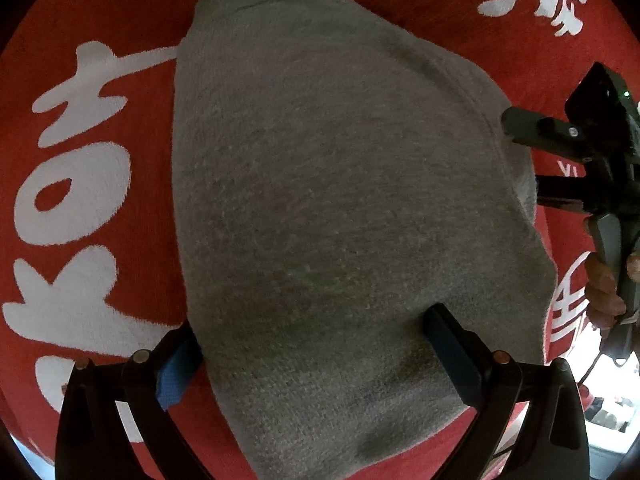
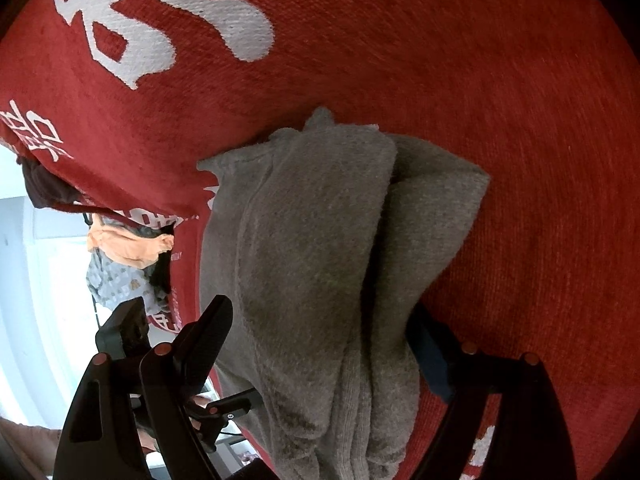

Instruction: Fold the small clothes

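A grey knit garment lies on the red cloth, folded into thick layers. In the left wrist view my left gripper points down over its near end, jaws wide. One fingertip rests on the knit, and the blue-padded one sits at the garment's left edge. My right gripper straddles the folded bundle with its jaws wide, and the pads do not squeeze it. The right gripper also shows at the garment's right edge, with a hand on its handle.
The red cloth with large white characters covers the table. Its edge runs along the lower left of the right wrist view. Beyond it lie an orange garment, a grey patterned one and a dark one.
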{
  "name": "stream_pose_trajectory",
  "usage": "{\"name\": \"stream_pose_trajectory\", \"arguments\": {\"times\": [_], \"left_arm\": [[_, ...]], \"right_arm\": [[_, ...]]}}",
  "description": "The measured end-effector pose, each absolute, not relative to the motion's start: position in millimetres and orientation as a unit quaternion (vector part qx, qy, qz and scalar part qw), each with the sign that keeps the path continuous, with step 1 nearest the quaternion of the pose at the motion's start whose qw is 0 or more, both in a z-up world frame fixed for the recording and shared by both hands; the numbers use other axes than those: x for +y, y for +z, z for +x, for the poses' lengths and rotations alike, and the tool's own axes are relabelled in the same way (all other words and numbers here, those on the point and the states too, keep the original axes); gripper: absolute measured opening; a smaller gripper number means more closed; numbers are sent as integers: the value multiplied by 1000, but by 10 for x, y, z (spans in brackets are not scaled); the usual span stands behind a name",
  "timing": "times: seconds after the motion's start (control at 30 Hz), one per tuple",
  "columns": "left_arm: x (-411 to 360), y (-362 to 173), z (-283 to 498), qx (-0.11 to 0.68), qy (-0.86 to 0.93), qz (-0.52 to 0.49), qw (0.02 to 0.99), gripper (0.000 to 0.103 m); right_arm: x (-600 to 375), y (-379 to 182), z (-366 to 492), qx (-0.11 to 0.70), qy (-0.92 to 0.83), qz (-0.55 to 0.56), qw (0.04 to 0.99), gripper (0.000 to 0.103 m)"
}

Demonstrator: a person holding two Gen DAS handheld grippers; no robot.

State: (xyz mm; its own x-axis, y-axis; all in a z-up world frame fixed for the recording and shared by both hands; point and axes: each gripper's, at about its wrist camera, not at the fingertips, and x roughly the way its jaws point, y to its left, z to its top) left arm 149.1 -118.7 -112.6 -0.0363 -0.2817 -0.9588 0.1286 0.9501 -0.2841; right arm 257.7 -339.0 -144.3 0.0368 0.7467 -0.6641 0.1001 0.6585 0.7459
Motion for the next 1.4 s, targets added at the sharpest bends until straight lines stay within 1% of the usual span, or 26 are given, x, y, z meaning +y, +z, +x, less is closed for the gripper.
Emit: {"name": "stream_pose_trajectory", "arguments": {"times": [0.03, 0.07, 0.1, 0.13, 0.2, 0.23, 0.27, 0.3, 0.43, 0.6, 0.77, 0.87, 0.93, 1.03, 1.07, 1.1, 1.17, 1.2, 1.27, 1.3, 1.33, 1.37, 1.4], "left_arm": [[-1192, -1107, 1487, 700, -156, -57, 694, 101], [-1191, -1072, 1471, 694, -161, -55, 700, 92], [-1175, -1041, 1452, 689, -166, -51, 704, 84], [-1162, -1003, 1419, 683, -171, -48, 709, 78], [-1065, -907, 1387, 674, -182, -56, 714, 53], [-1021, -881, 1374, 671, -188, -63, 715, 47], [-962, -823, 1366, 666, -198, -74, 716, 37], [-917, -766, 1364, 662, -206, -83, 716, 34], [-792, -579, 1256, 651, -227, -97, 718, 34], [-556, -294, 963, 642, -242, -98, 721, 34], [-94, -32, 525, 639, -229, -70, 731, 34], [137, -152, 332, 651, -208, -54, 728, 34], [313, -305, 215, 664, -186, -48, 722, 34], [444, -541, 70, 687, -148, -40, 710, 35], [493, -564, 40, 691, -141, -47, 708, 38], [533, -570, 18, 693, -132, -54, 707, 56], [550, -487, -4, 687, -87, -32, 720, 72], [548, -447, -1, 680, -75, -23, 729, 73], [538, -349, 10, 670, -66, -23, 739, 74], [523, -305, 14, 669, -63, -26, 741, 89], [502, -262, 5, 668, -61, -22, 742, 98], [463, -212, 3, 663, -54, -12, 747, 102], [428, -160, -4, 657, -52, -4, 752, 102]], "right_arm": [[-3377, -1435, 2571, 650, 244, 325, 642, 83], [-3346, -1424, 2568, 659, 235, 314, 642, 75], [-3326, -1431, 2563, 666, 237, 312, 635, 44], [-3325, -1419, 2548, 666, 238, 322, 629, 40], [-3334, -1334, 2518, 656, 244, 332, 633, 39], [-3338, -1281, 2493, 649, 249, 343, 632, 39], [-3338, -1230, 2467, 643, 253, 354, 630, 39], [-3324, -1175, 2440, 638, 257, 363, 629, 39], [-3170, -934, 2314, 626, 270, 373, 629, 38], [-2939, -649, 2096, 614, 283, 393, 624, 39], [-2626, -485, 1707, 611, 300, 411, 606, 38], [-2385, -612, 1464, 621, 300, 407, 599, 38], [-2246, -827, 1329, 639, 283, 396, 596, 38], [-2176, -1088, 1216, 676, 231, 325, 620, 38], [-2224, -1139, 1194, 686, 205, 303, 629, 38], [-2279, -1167, 1171, 695, 180, 289, 633, 41], [-2376, -1075, 1115, 696, 138, 260, 655, 54], [-2381, -985, 1093, 695, 121, 239, 667, 59], [-2331, -725, 1048, 688, 90, 193, 694, 61], [-2296, -600, 1012, 682, 78, 175, 705, 63], [-2252, -469, 964, 676, 70, 165, 715, 71], [-2200, -347, 902, 669, 65, 162, 722, 78], [-2158, -259, 864, 664, 65, 162, 727, 84]]}}
